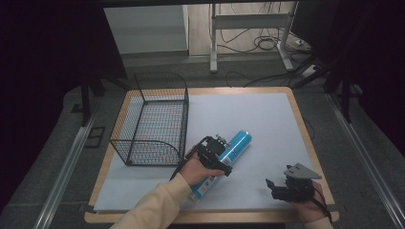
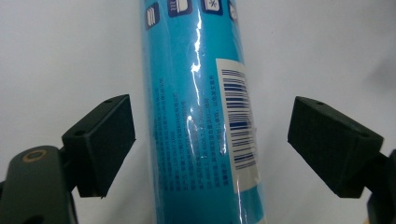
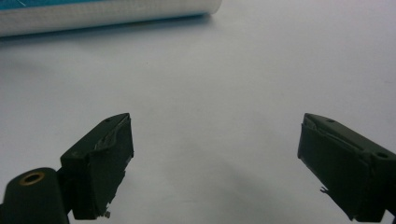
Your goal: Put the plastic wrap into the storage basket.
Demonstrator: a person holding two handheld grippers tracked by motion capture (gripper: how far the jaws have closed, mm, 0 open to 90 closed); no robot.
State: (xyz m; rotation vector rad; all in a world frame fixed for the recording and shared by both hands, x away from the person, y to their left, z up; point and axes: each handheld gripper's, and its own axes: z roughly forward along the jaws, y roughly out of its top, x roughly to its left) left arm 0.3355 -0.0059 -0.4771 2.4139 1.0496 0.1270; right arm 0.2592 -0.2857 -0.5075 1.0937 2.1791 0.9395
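Note:
A blue cylindrical can (image 1: 240,140) with a white barcode label lies on its side on the white sheet (image 1: 253,112), slanting from lower left to upper right. My left gripper (image 1: 224,158) hovers over its middle. In the left gripper view the can (image 2: 196,116) runs up between the two black pads (image 2: 105,142), with a gap on each side, so the jaws stand open. My right gripper (image 1: 273,187) rests near the table's front right corner, open with nothing between its fingers (image 3: 215,163). The can's pale end (image 3: 107,14) lies farther off in the right gripper view.
A black wire basket (image 1: 153,119) with nothing visible inside stands on the left part of the table, close to the left hand. The wooden table edge (image 1: 300,119) frames the sheet. Desk legs and cables (image 1: 258,43) lie on the floor beyond.

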